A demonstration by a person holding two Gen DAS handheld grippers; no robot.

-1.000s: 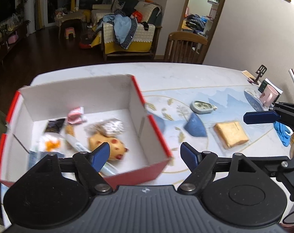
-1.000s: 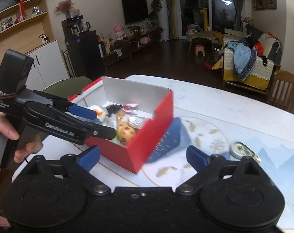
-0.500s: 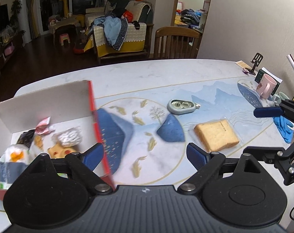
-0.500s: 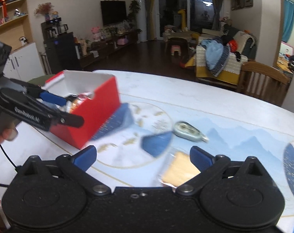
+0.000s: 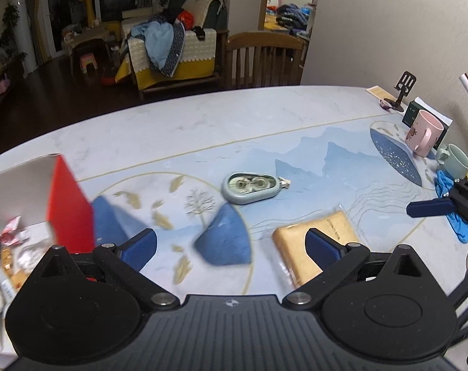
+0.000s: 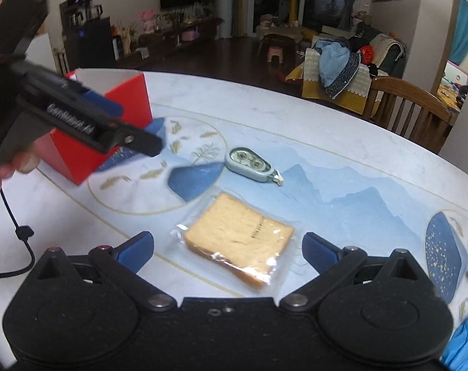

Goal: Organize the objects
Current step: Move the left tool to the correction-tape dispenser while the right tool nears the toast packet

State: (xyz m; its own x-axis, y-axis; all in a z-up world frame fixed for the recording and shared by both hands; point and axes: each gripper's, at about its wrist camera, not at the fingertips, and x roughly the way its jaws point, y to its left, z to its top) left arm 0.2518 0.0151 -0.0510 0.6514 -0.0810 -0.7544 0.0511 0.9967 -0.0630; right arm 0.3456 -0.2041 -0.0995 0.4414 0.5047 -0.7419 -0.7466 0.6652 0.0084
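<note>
**Wrapped bread lying between the right gripper's open jaws**

The right gripper (image 6: 227,249) is hanging over the table (image 6: 342,130) with its jaws spread wide and nothing between the pads. The wrapped bread slice (image 6: 238,241) is lying flat on the table just ahead of and below it, its long axis running diagonally from upper left to lower right in the right wrist view. The left gripper (image 5: 230,244) is opening its jaws, empty; the same slice is sitting off to its right side, so the right hand is judged the better placed of the two. The correction tape dispenser (image 6: 252,164) is resting further out, apart from the bread. The red box (image 6: 110,123) is standing at the left, well clear, already holding several small items. Bare table is surrounding the slice on every side, leaving room to descend; the plastic wrap may be slippery.
</note>
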